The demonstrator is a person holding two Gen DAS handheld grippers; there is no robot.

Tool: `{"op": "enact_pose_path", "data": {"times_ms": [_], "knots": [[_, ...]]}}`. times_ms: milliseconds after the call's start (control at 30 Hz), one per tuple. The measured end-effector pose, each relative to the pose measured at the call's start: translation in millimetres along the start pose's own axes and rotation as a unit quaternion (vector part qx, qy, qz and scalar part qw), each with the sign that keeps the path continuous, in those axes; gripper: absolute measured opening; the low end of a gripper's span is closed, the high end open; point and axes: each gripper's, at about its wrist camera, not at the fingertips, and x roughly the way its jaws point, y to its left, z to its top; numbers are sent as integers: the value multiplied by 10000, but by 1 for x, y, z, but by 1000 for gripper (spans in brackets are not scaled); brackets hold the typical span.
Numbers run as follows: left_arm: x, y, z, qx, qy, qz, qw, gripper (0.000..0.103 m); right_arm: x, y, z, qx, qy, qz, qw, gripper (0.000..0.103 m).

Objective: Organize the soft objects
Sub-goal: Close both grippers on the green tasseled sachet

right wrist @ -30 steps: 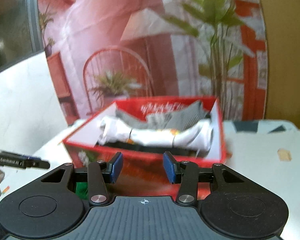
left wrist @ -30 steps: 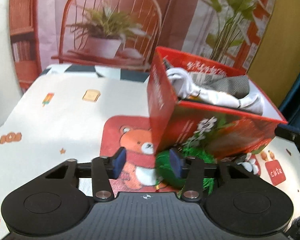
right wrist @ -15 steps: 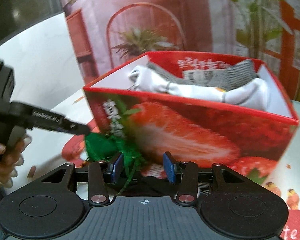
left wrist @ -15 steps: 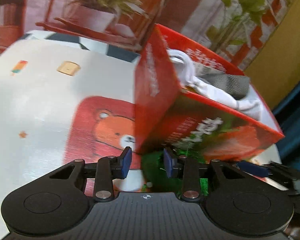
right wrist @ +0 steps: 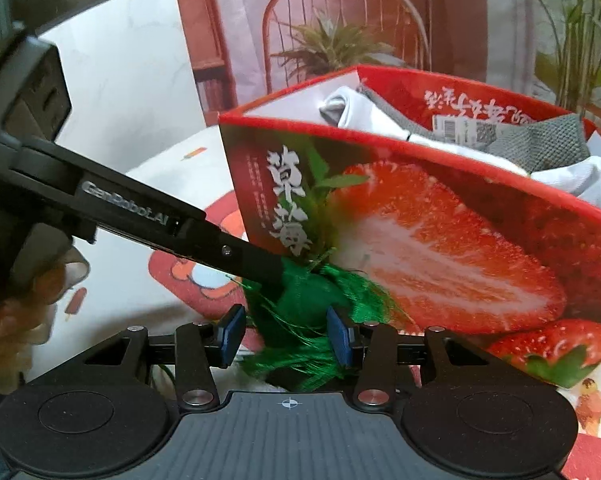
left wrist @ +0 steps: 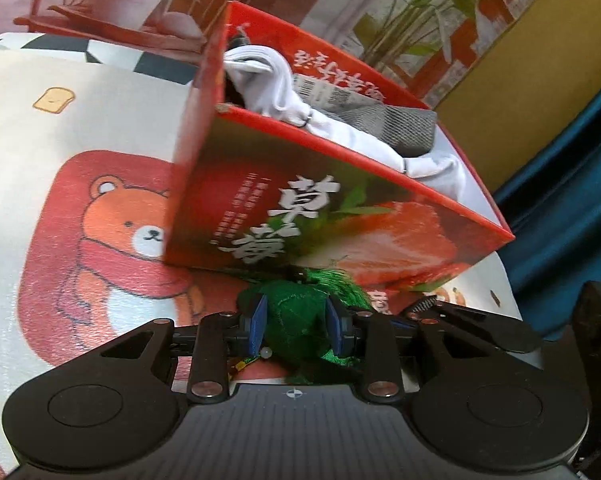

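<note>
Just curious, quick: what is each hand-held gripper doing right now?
Left hand-held gripper: shut on the green tasselled soft toy lying before the strawberry box.
Right hand-held gripper: jaws opening, astride the same toy, not clamping it.

Count: one red strawberry box (left wrist: 332,216), one green tasselled soft toy (left wrist: 296,316) just in front of it. Inside the box: two white rolled cloths (left wrist: 268,80), one grey mesh cloth (left wrist: 404,128).

Green tasselled toy (left wrist: 296,320), red strawberry-print box (left wrist: 340,216)
</note>
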Motion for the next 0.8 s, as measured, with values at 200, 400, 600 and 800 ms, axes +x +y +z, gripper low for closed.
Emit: {"op": "enact_pose_path", "data": {"times_ms": [200, 400, 600, 800], "knots": [[13, 5, 1, 40, 78, 136, 9999, 37, 15, -7, -1, 117, 204, -120, 9997, 48], [16, -5, 3, 195, 62, 134, 9997, 37, 23, -8, 3, 129, 300, -114, 9994, 51], [-27, -16, 2, 10, -425, -191, 9989, 37, -4, -3, 12, 86, -83, -63, 9999, 49], [-77, -43, 19, 323, -1068, -222, 9935, 37, -46, 9, 35, -222, -807, 102, 9964, 50]]}}
